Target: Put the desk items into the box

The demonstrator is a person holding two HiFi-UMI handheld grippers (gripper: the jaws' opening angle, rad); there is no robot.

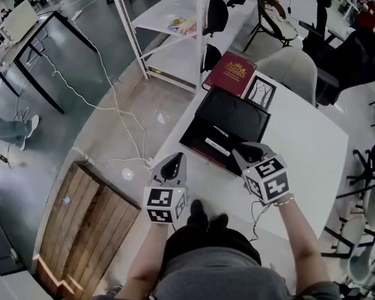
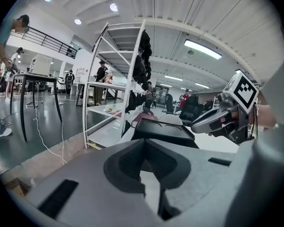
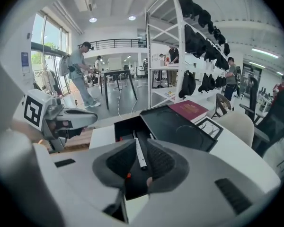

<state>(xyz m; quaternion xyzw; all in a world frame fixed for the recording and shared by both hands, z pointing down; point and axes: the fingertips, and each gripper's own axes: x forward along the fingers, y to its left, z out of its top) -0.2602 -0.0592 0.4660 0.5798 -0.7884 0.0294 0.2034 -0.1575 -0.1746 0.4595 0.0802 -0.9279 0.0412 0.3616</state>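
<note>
A white pen (image 1: 216,146) lies flat inside the open black box (image 1: 194,144). Its long axis runs along the box's length, from far left to near right, and in the right gripper view its dark-tipped end (image 3: 142,165) points toward the camera. The box sits at the near left edge of a white table (image 1: 300,161), with its lid (image 1: 234,114) lying open just beyond it on the far side.

The right gripper (image 1: 250,152) hovers over the near right end of the box, jaws parted and gripping nothing; the pen shows through the gap below. The left gripper (image 1: 173,165) hangs just off the table's near left edge, jaws drawn together and empty.

Further along the table, a red book (image 1: 231,70) and a framed picture (image 1: 260,92) lie side by side just beyond the lid. A grey chair (image 1: 294,67) stands at the table's far end.

The room is a large workshop with a polished grey floor (image 1: 81,80). A white shelving rack (image 1: 169,24) stands on the far left, white cables (image 1: 122,114) trail across the floor, and a wooden board (image 1: 87,224) lies on the near left.
</note>
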